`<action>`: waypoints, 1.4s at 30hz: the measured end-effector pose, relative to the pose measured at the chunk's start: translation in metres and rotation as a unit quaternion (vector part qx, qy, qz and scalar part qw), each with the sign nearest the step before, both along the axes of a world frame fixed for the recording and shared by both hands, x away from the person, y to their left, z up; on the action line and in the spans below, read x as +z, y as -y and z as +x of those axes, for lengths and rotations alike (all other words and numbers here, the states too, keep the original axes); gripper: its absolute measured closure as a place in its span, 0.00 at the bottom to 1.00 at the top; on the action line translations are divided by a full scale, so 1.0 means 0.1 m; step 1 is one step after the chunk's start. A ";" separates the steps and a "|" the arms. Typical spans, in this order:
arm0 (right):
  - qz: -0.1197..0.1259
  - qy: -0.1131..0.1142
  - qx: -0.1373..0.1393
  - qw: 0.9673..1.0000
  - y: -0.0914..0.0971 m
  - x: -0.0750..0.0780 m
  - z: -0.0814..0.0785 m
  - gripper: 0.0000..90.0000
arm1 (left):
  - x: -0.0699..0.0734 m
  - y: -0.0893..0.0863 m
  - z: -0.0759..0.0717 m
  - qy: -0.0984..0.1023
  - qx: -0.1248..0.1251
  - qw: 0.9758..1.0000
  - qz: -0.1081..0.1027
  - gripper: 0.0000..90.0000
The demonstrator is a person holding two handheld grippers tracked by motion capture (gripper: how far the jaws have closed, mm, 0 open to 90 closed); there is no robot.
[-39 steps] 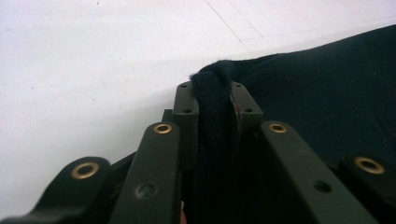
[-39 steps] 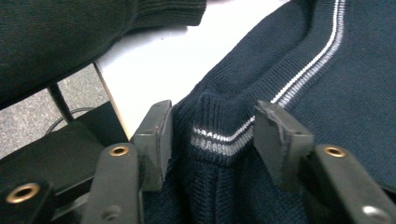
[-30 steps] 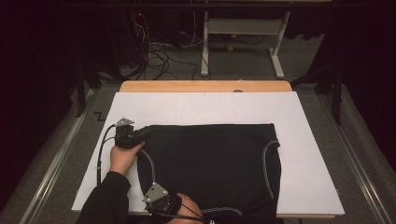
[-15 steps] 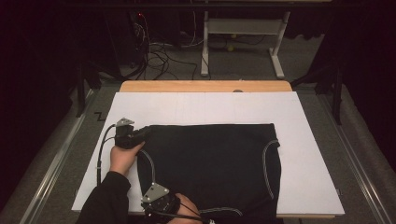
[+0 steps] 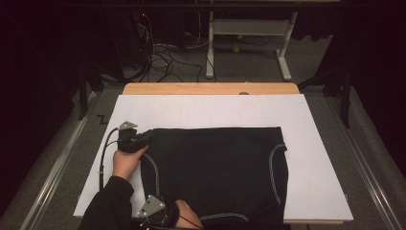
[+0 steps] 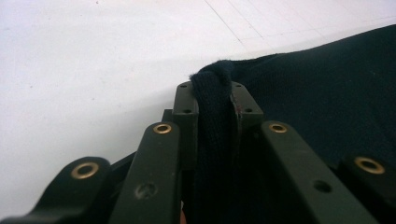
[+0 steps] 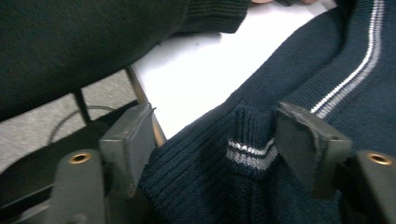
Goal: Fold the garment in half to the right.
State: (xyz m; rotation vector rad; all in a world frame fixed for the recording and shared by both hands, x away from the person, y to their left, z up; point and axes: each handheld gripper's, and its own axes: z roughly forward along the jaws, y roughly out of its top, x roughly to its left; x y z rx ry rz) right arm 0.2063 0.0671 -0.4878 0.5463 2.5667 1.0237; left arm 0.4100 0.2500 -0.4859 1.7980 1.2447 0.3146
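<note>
Plainly one dark sweater [image 5: 215, 172], two claws: left claw [image 6: 215, 100] clamped, right claw [image 7: 219, 135] just opening.

A white board [image 5: 206, 110] is lying over a wooden tabletop [image 5: 210, 88], whose edge is showing at twelve o'clock. Beyond it, a white metal frame [image 5: 249, 33] is standing on grey carpet, with loose cables [image 5: 165, 55] trailing at eleven o'clock. A small yellow ball [image 5: 235, 49] is lying under the frame.

The left gripper [image 5: 143, 140] lies low, its jaws squeezed tight on a fold of cloth. The left hand [image 5: 127, 162] holds it. The right gripper [image 7: 219, 135] has just been opening, its jaws apart.
</note>
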 end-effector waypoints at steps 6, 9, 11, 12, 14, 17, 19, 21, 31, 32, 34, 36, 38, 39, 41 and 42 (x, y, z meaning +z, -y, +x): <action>-0.004 0.010 -0.012 1.000 0.02 0.01 0.01 0.52 | 0.00 0.00 0.00 0.000 0.000 1.000 0.000 0.81; -0.007 0.017 -0.014 1.000 0.03 0.02 0.01 0.57 | 0.00 0.00 0.00 0.000 0.000 1.000 -0.001 0.81; -0.008 0.019 -0.017 1.000 0.04 0.02 0.02 0.62 | 0.00 0.00 0.00 0.000 0.000 1.000 -0.001 0.81; -0.009 0.018 -0.017 1.000 0.05 0.02 0.03 0.63 | 0.00 0.00 0.00 0.000 0.000 1.000 -0.001 0.81; -0.007 0.018 -0.020 1.000 0.06 0.03 0.03 0.66 | 0.00 0.00 0.00 0.000 0.000 1.000 -0.001 0.81; -0.007 0.018 -0.021 1.000 0.07 0.03 0.04 0.70 | 0.00 0.00 0.00 0.000 0.000 1.000 0.000 0.81; -0.006 0.016 -0.022 1.000 0.08 0.04 0.05 0.74 | 0.00 0.00 0.00 0.001 0.000 1.000 0.000 0.81; -0.006 0.013 -0.026 1.000 0.09 0.05 0.06 0.78 | 0.00 0.00 0.00 0.000 0.000 1.000 0.000 0.81; 0.017 0.003 -0.028 0.999 0.14 0.08 0.08 0.85 | 0.00 0.00 0.00 0.000 -0.002 1.000 -0.002 0.81; 0.020 0.004 -0.029 0.999 0.15 0.09 0.07 0.86 | 0.00 -0.01 0.00 0.000 -0.002 1.000 -0.003 0.81; 0.027 0.008 -0.028 0.999 0.17 0.12 0.07 0.87 | 0.01 0.00 0.00 0.000 -0.001 1.000 -0.003 0.81; 0.033 0.012 -0.025 0.999 0.19 0.15 0.06 0.87 | 0.02 -0.01 -0.01 -0.001 0.002 1.000 -0.007 0.81; 0.040 0.015 -0.025 0.999 0.21 0.18 0.05 0.88 | 0.02 -0.03 0.00 -0.008 0.006 1.000 -0.013 0.81; 0.043 0.015 -0.026 0.999 0.22 0.20 0.05 0.88 | 0.03 -0.02 0.00 -0.011 0.012 1.000 -0.010 0.81; 0.055 0.017 -0.028 0.998 0.24 0.24 0.04 0.88 | 0.04 0.00 -0.02 -0.011 0.021 1.000 -0.001 0.81; 0.059 0.019 -0.028 0.998 0.25 0.25 0.04 0.88 | 0.05 0.02 -0.02 -0.009 0.029 1.000 0.000 0.81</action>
